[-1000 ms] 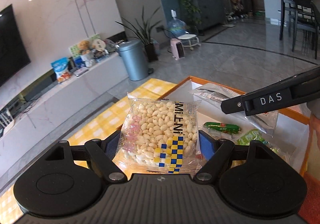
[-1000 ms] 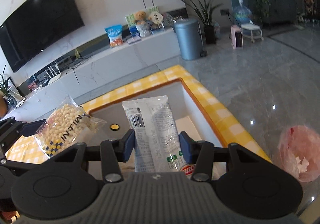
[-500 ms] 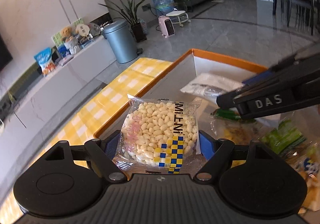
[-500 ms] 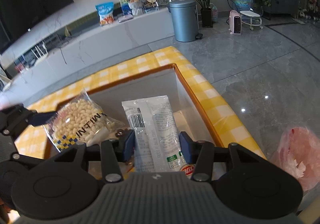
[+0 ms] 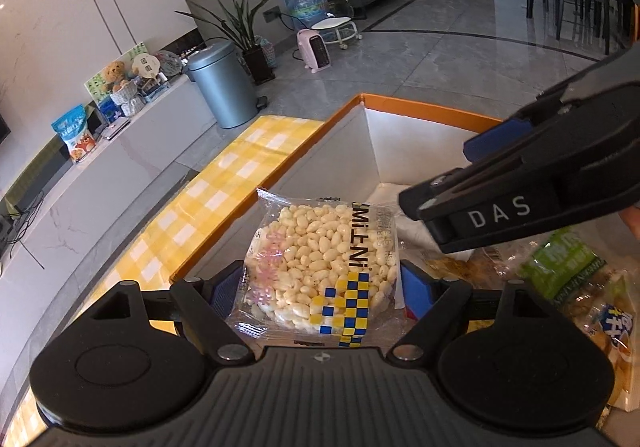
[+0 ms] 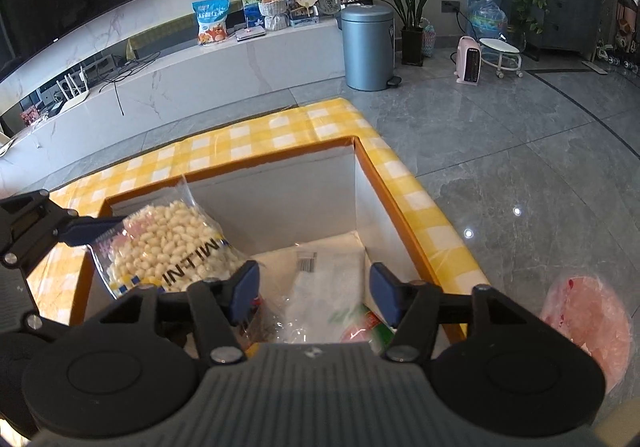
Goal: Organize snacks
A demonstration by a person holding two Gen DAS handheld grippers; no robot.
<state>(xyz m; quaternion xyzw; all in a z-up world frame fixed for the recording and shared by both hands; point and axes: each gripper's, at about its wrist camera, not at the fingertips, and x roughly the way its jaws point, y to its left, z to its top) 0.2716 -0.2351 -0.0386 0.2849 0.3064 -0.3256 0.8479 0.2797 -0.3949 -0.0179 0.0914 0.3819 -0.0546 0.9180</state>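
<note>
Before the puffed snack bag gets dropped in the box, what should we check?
1. Left gripper shut on the clear bag of pale puffed snacks: ok.
2. Bag is over the orange-rimmed white box: ok.
3. Right gripper open, holding nothing: ok.
4. Right gripper out of the way: not ok, it hangs over the box beside the bag.
5. Free room in the box: ok, far corner bare.

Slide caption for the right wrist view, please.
Right hand-held gripper open over the orange-rimmed box; left hand-held gripper holds the puffed-snack bag.
</note>
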